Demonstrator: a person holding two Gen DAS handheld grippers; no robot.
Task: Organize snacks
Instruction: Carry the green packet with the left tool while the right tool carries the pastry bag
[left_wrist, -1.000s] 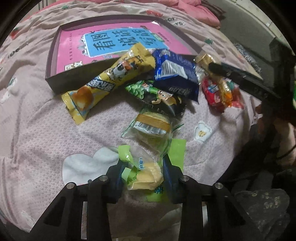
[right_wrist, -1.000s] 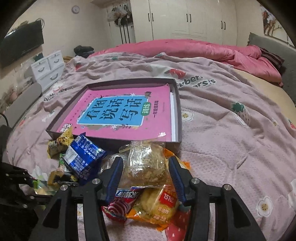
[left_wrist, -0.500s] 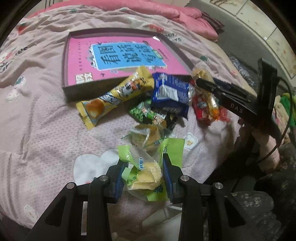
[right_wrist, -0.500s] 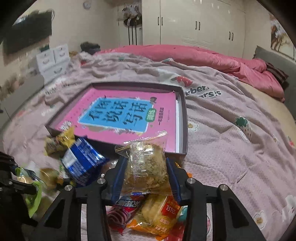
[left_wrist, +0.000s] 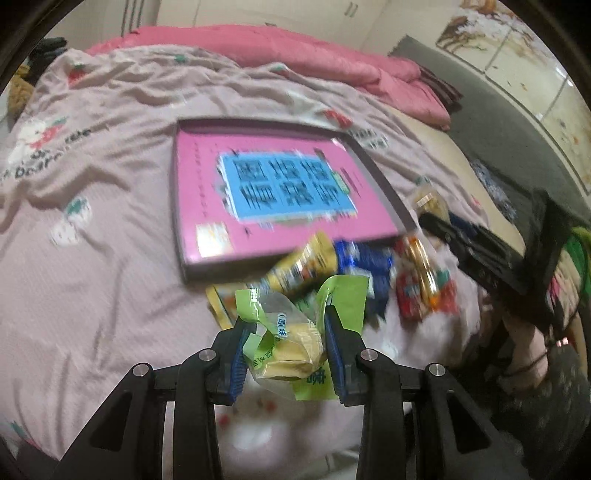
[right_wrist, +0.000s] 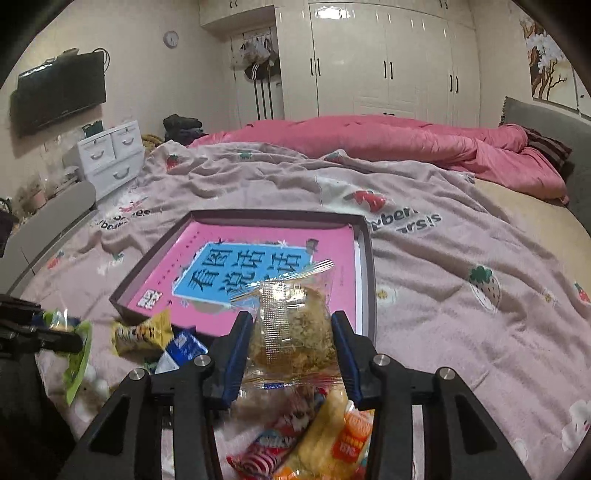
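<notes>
My left gripper (left_wrist: 286, 334) is shut on a green-and-clear packet with a yellow cake (left_wrist: 291, 349), lifted off the bed. My right gripper (right_wrist: 291, 343) is shut on a clear packet holding a brown crumbly cake (right_wrist: 293, 328), also raised. Ahead of both lies a shallow grey box (left_wrist: 176, 206) (right_wrist: 365, 258) with a pink and blue book (left_wrist: 280, 192) (right_wrist: 258, 273) in it. Loose snacks lie in front of the box: a yellow packet (left_wrist: 303, 264) (right_wrist: 142, 332), a blue packet (left_wrist: 364, 258) (right_wrist: 183, 347), and red and orange packets (left_wrist: 421, 284) (right_wrist: 317, 446).
A pale pink strawberry-print blanket (right_wrist: 461, 280) covers the bed, with a rolled pink quilt (right_wrist: 388, 140) behind. A white drawer unit (right_wrist: 110, 158) and a wall TV (right_wrist: 59, 96) stand to the left; wardrobes (right_wrist: 388, 59) line the back. A person's hand (left_wrist: 532, 332) shows at the right.
Both grippers have risen with their packets. The left one lifted the green packet clear of the snack pile and tilted up toward the box. The right jaws tightened on the brown cake packet.
</notes>
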